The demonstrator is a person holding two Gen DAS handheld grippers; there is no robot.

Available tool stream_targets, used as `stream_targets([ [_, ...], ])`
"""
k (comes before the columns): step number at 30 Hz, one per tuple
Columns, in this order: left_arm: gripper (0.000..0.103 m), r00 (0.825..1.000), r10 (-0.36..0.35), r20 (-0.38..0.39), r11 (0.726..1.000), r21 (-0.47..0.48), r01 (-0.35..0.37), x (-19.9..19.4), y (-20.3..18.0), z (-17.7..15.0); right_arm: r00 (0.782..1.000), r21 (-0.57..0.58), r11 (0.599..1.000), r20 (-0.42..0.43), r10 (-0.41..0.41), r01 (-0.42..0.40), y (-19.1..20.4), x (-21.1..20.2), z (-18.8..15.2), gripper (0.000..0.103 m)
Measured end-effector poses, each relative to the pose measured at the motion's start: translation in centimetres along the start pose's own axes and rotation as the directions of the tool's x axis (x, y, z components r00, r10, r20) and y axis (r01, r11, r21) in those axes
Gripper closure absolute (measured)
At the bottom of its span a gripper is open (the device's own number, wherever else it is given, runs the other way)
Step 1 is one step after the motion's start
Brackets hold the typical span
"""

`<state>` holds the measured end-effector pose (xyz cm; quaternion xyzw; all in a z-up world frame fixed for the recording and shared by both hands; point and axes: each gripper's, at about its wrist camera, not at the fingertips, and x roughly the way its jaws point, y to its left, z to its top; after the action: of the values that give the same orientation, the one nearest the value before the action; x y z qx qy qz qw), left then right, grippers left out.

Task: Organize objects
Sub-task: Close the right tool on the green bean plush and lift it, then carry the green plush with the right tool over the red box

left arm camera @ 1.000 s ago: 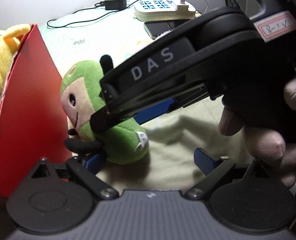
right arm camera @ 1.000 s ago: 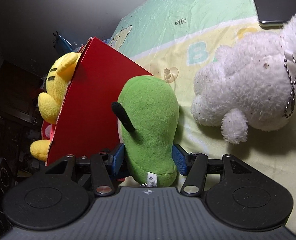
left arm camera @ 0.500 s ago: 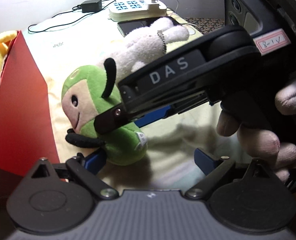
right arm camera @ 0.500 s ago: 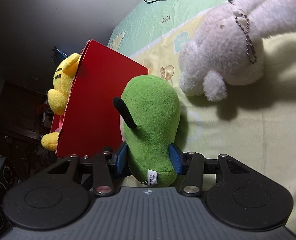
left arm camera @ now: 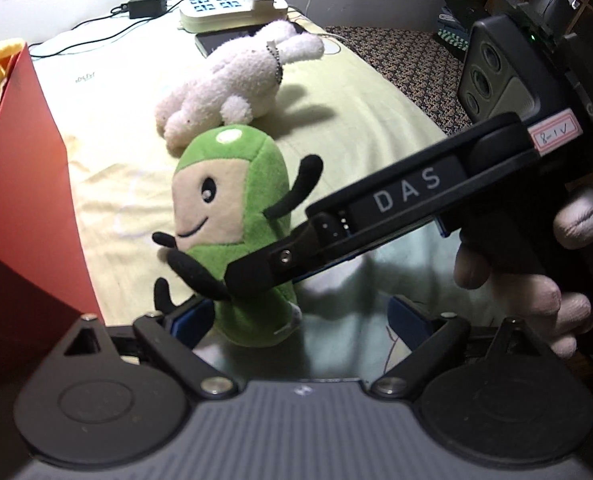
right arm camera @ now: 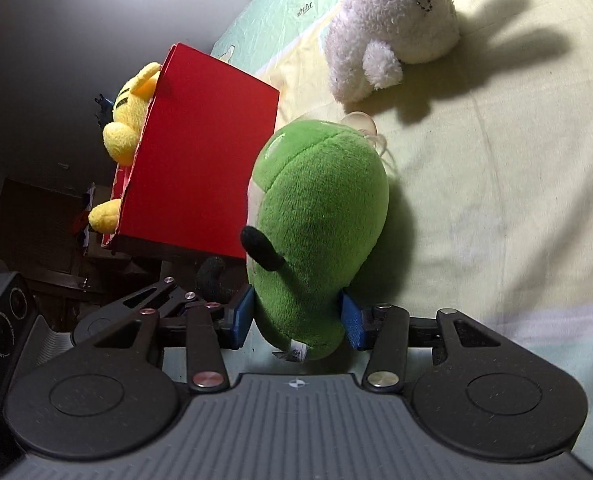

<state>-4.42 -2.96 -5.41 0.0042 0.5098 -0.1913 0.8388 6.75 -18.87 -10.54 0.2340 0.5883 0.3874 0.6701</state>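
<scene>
**Green plush clamped in my right hand-held gripper, beside the red box**

I take the red box (left arm camera: pixel 24 184) as my landmark and work rightward from it. Inside the box, poking over its far rim, I see a yellow plush (right arm camera: pixel 130 116), with one paw showing lower down along the same edge. The box stands on the bed (right arm camera: pixel 496 208), which is covered with a pale yellow and green sheet.

Just right of the box, the green plush (right arm camera: pixel 324 216) is grasped by my right hand-held gripper (right arm camera: pixel 296 318); both blue pads (right arm camera: pixel 352 322) press into its lower body, near the sewn-in tag. From the left wrist view the green plush (left arm camera: pixel 232 216) faces the box, upright, its black arms spread. I cannot tell whether its base touches the sheet.

My left hand-held gripper (left arm camera: pixel 300 320) sits low in front of the plush with its jaws spread wide, holding nothing. One blue pad is close to the plush's foot; whether it touches, I cannot say.

Further right of the box and beyond the green plush lies a white rabbit plush (left arm camera: pixel 232 84) with a ball chain, on its side on the sheet, well apart from the box. Past the rabbit, at the bed's far edge, I see a dark phone (left arm camera: pixel 224 38), a white power strip (left arm camera: pixel 232 10) with plugs in it, and a black adapter (left arm camera: pixel 148 0) with its cable.
</scene>
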Motion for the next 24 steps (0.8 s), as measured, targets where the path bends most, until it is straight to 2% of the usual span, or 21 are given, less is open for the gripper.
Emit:
stream_targets([
  [6,0.011,0.999,0.036,0.035,0.999,-0.024,-0.036,0.5,1.0,1.4,0.999,0.040,0.999,0.050,0.007,-0.009,-0.3,-1.0,0.1,0.049],
  [8,0.017,0.999,0.039,0.028,0.999,-0.036,-0.038,1.1,1.5,1.9,0.997,0.054,0.999,0.075,0.007,-0.011,-0.5,-1.3,0.4,0.047],
  [11,0.019,0.999,0.044,0.013,0.997,-0.064,-0.043,1.6,2.0,2.1,0.994,0.087,0.996,0.109,0.006,-0.015,-1.1,-1.6,0.9,0.044],
  [21,0.018,0.998,0.058,0.000,0.992,-0.109,-0.057,2.6,3.2,2.9,0.992,0.158,0.986,0.115,0.043,-0.061,-2.0,0.1,1.6,0.034],
  [24,0.018,0.998,0.063,-0.004,0.992,-0.109,-0.063,2.8,3.1,2.9,0.992,0.168,0.983,0.107,0.063,-0.080,-2.1,0.4,1.7,0.038],
])
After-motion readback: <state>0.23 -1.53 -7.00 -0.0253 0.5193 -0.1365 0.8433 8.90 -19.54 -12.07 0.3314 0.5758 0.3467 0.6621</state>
